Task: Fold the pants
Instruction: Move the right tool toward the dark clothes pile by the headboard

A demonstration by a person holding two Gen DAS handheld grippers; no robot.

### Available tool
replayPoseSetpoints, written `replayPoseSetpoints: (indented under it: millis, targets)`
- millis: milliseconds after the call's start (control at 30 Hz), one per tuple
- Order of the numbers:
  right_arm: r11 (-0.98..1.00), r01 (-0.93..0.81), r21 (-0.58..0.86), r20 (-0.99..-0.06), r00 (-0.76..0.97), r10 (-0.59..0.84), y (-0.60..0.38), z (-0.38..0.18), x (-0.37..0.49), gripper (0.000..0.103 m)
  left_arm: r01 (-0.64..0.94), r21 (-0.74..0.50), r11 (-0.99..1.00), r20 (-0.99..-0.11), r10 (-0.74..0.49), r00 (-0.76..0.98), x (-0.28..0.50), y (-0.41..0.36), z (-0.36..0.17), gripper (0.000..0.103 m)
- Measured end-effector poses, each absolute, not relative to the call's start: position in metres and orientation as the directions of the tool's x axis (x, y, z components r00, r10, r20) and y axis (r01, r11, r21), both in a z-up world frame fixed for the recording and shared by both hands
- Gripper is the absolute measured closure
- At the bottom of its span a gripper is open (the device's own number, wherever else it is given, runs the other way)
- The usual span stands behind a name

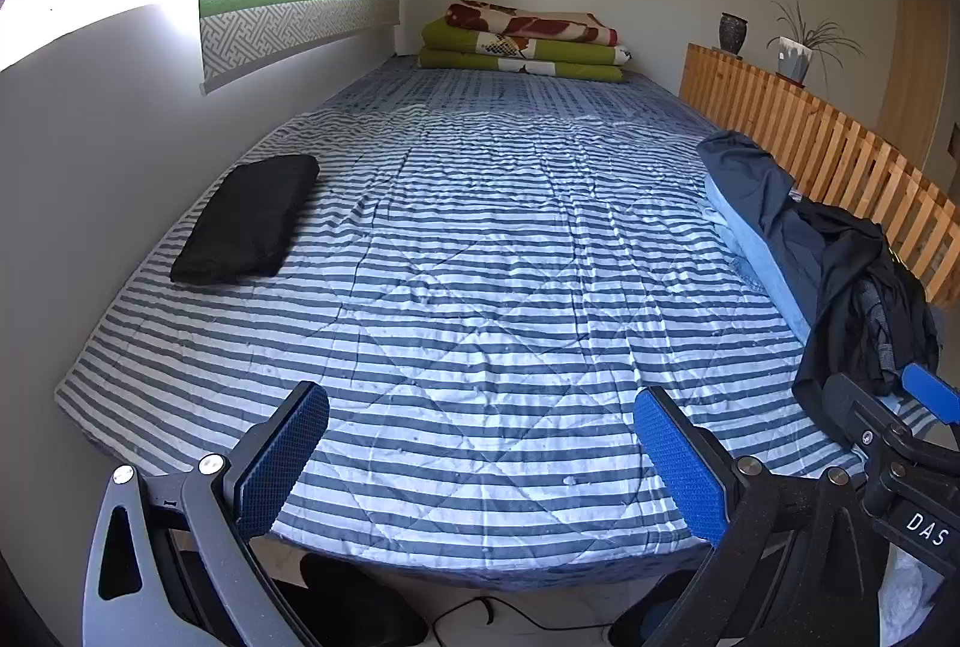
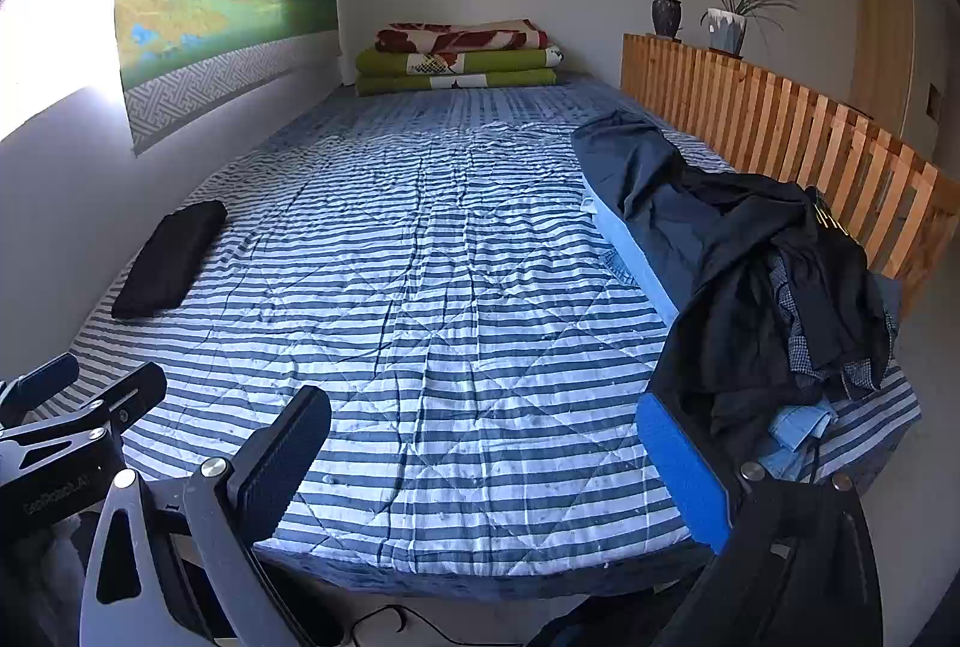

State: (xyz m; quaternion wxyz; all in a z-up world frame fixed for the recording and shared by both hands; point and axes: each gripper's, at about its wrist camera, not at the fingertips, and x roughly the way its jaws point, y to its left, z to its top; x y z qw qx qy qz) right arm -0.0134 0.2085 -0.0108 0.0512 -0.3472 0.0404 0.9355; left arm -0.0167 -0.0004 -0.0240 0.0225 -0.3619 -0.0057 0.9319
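Both the left gripper [image 1: 480,458] and right gripper [image 2: 486,467] hang wide open and empty over the near edge of the blue-and-white striped quilted bed cover [image 1: 480,239]. The unfolded dark pants lie somewhere in the tangled heap of dark clothes [image 2: 780,287] at the right; a folded black garment [image 1: 249,221] rests far left. Grabbing there risks lifting several garments together (the layers overlap). Only the right wrist view shows the heap's checked fabric and light-blue piece clearly.

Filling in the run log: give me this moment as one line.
left tool: open, empty | right tool: open, empty | clothes pile: bed's right edge, untouched | folded black item: left | bed
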Motion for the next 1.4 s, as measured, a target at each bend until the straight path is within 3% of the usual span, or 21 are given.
replayPoseSetpoints:
  millis: [1400]
  targets:
    - [-0.990,-0.124,0.071,-0.677,-0.734,0.044,0.221,-0.020,-0.023,0.018,-0.065,-0.004,-0.998,-0.676,0.051,-0.736,-0.023,0.012,-0.029,0.000]
